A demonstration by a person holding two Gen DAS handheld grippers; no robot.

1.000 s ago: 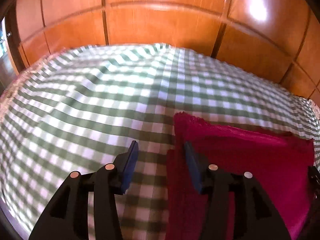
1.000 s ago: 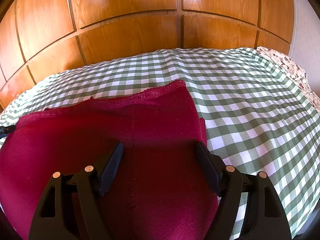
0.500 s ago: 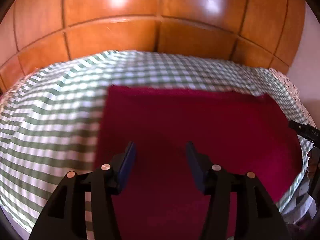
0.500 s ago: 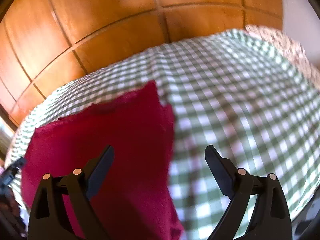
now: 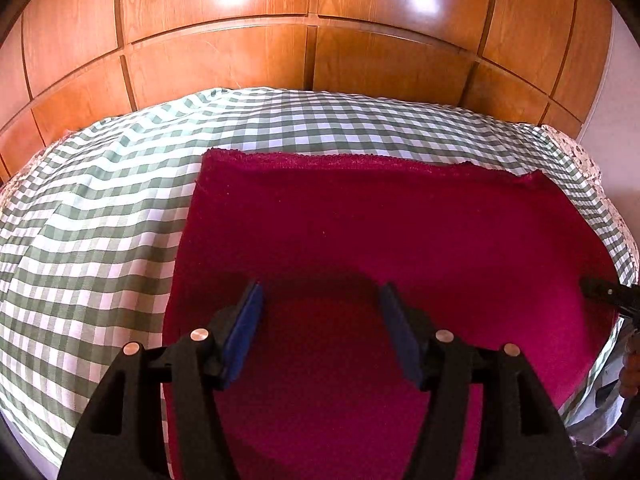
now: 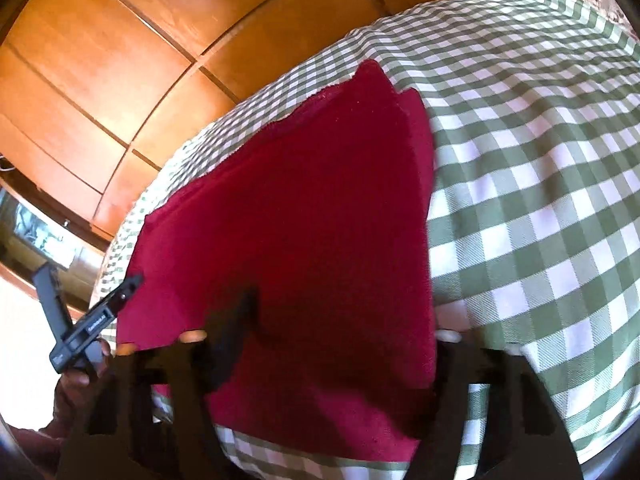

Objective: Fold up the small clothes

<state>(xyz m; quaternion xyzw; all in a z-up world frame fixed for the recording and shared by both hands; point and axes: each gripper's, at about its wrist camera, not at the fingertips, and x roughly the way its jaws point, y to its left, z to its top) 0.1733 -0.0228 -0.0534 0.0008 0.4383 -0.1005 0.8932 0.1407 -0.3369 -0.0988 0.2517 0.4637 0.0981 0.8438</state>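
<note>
A dark red folded cloth (image 5: 380, 220) lies flat on the green-and-white checked tablecloth (image 5: 100, 220). My left gripper (image 5: 320, 288) hovers over the cloth's near left part. Its blue pads (image 5: 244, 328) stand apart and are opening, with nothing pinched between them. In the right wrist view the red cloth (image 6: 320, 180) fills the middle. My right gripper (image 6: 344, 312) is at its near right edge, jaws closing. One finger (image 6: 236, 320) is over the cloth, and the other is hidden under the cloth's edge. The gap is still wide.
Wooden panels (image 5: 320, 40) rise behind the table. A floral-patterned cloth (image 5: 580, 156) shows at the far right corner. The right tool (image 5: 608, 292) pokes in at the right edge of the left wrist view. A hand holding the left tool (image 6: 96, 320) shows at left.
My left gripper swung from the cloth's left edge to over the cloth and opened wider. My right gripper rolled and shifted to the cloth's right edge, spread, then narrowed around that edge.
</note>
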